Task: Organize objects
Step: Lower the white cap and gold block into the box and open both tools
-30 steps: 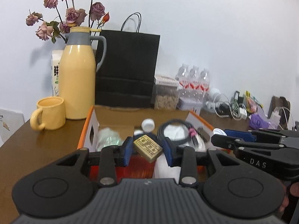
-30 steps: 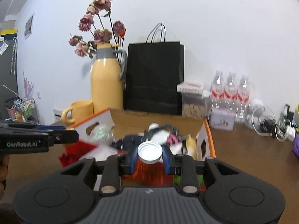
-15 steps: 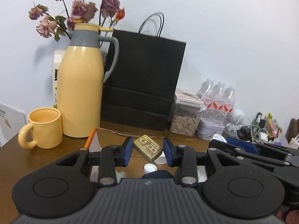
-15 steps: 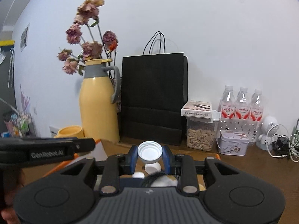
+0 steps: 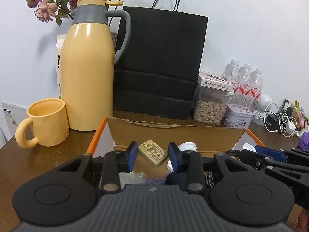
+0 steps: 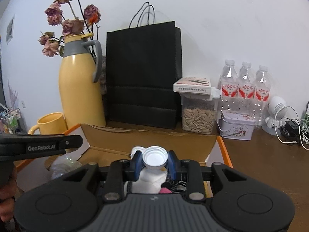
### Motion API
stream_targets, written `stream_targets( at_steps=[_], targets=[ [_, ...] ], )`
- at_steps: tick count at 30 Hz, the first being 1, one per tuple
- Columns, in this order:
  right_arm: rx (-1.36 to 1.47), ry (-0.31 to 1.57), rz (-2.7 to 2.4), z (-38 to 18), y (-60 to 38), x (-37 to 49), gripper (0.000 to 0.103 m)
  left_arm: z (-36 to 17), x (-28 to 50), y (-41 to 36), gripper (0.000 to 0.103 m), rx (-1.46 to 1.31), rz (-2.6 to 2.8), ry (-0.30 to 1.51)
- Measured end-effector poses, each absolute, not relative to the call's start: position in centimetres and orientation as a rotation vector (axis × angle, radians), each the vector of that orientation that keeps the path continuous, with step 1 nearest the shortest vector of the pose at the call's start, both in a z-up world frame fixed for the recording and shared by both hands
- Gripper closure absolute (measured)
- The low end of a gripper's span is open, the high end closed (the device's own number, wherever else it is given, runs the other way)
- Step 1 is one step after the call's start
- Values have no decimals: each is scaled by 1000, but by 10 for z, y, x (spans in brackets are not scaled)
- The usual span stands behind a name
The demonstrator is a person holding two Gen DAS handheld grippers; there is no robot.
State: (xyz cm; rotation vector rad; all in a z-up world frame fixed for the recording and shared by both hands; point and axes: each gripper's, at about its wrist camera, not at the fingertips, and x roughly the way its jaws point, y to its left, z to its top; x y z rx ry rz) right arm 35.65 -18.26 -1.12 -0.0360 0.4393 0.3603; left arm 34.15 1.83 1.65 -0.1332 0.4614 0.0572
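1. The left gripper (image 5: 152, 154) holds a small tan block (image 5: 153, 153) with printed characters between its blue pads, lifted above the open cardboard box (image 5: 173, 135).
2. The right gripper (image 6: 154, 161) grips a white bottle cap (image 6: 154, 159), open side facing the camera, over the same box (image 6: 150, 137).
3. Inside the box, the left wrist view shows another white cap (image 5: 187, 147) just right of the block, with crumpled clear plastic (image 5: 133, 176) lower down.
4. The right wrist view shows a white bundle (image 6: 150, 179) and a braided cord (image 6: 171, 183) in the box below the held cap.
5. Behind the box stand a yellow jug (image 5: 87, 73), a yellow mug (image 5: 46, 123), a black paper bag (image 5: 158, 65), a jar of seeds (image 5: 210, 108), a small tin (image 5: 237, 116) and three water bottles (image 5: 245, 81) on the wooden table (image 5: 48, 158).
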Motion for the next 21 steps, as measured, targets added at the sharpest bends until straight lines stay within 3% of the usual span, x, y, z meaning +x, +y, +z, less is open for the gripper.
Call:
stream_targets(
  at_steps=[3,5,6,7,8,9,10,21],
  targets=[
    [-44,443,359,-11,-182,356,75,17,339,16,60,-120,57,452],
    [-47,448,355,-11,-182,356,68,19,338,15,32,-116,55,440],
    [-47,448,349,-11,-183,355,51,20,337,15,20,-120,57,432],
    [-46,446,344,-10,-183,355,30,21,337,16,0,-125,62,420],
    [-45,445,339,-10,-184,354,20,21,335,16,0,-130,75,398],
    [-41,444,334,-10,-185,354,4,22,335,16,0,-129,82,393],
    [-37,445,324,-10,-185,354,0,23,336,16,0,-127,81,401],
    [-24,453,304,-11,-189,356,0,23,336,16,0,-130,83,407]
  ],
)
